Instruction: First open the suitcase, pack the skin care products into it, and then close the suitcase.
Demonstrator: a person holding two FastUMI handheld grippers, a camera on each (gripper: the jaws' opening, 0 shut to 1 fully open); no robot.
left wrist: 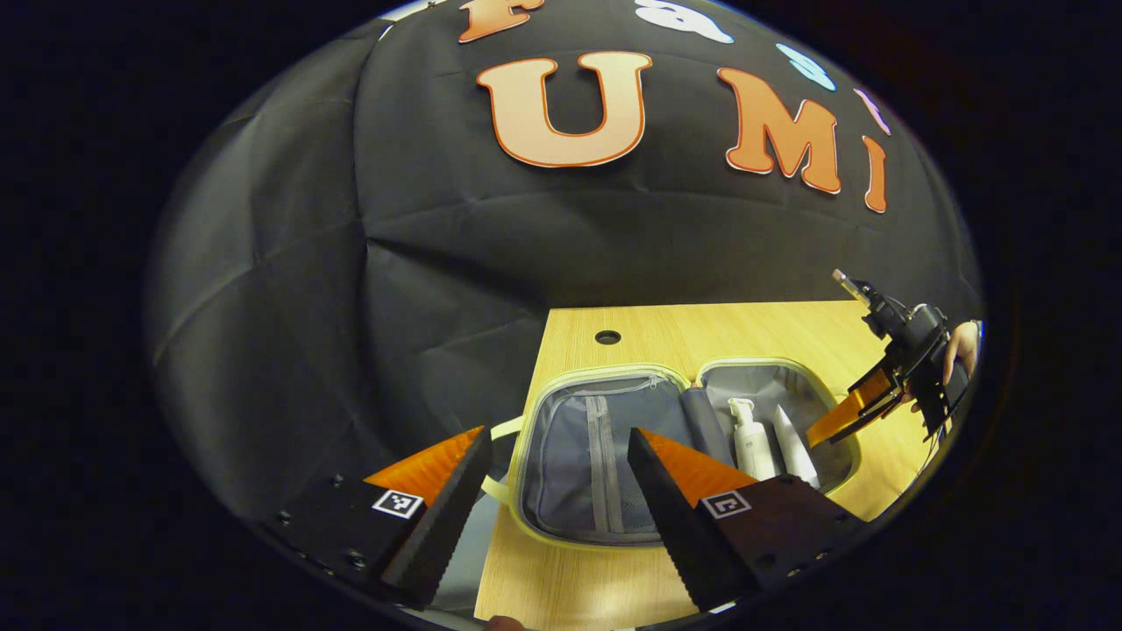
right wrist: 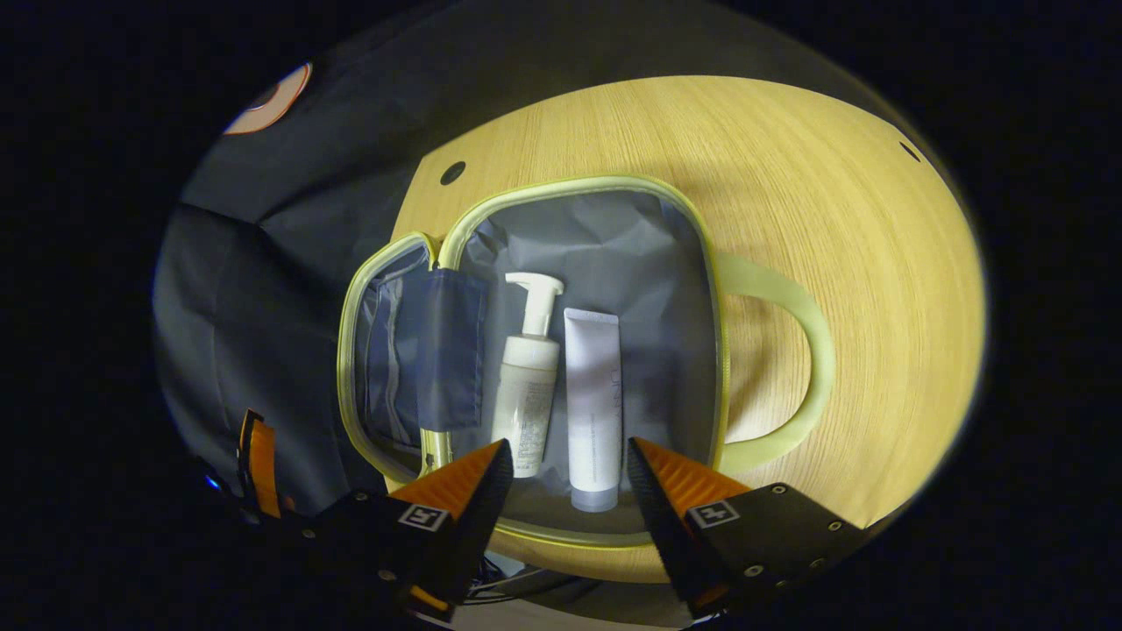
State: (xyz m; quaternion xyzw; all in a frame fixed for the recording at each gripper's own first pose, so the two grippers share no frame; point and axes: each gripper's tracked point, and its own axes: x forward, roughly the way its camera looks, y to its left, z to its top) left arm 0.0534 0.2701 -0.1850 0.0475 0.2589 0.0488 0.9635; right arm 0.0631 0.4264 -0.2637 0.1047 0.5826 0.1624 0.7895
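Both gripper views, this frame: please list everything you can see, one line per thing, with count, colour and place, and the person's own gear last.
suitcase: 1, grey lining with pale green trim, lying open on the table.
pump bottle: 1, white, lying in the suitcase's open half, beside the tube.
tube: 1, white, lying in the same half, on the handle side of the pump bottle.
handle: 1 in the right gripper view, pale green, resting on the table beside the suitcase.
table: 1, light wood, with small dark holes near its edge.
left gripper: 1, open, holding nothing, low before the suitcase.
right gripper: 1, open, holding nothing, above the packed half.
hand: 1, holding the right gripper, at the left gripper view's right edge.
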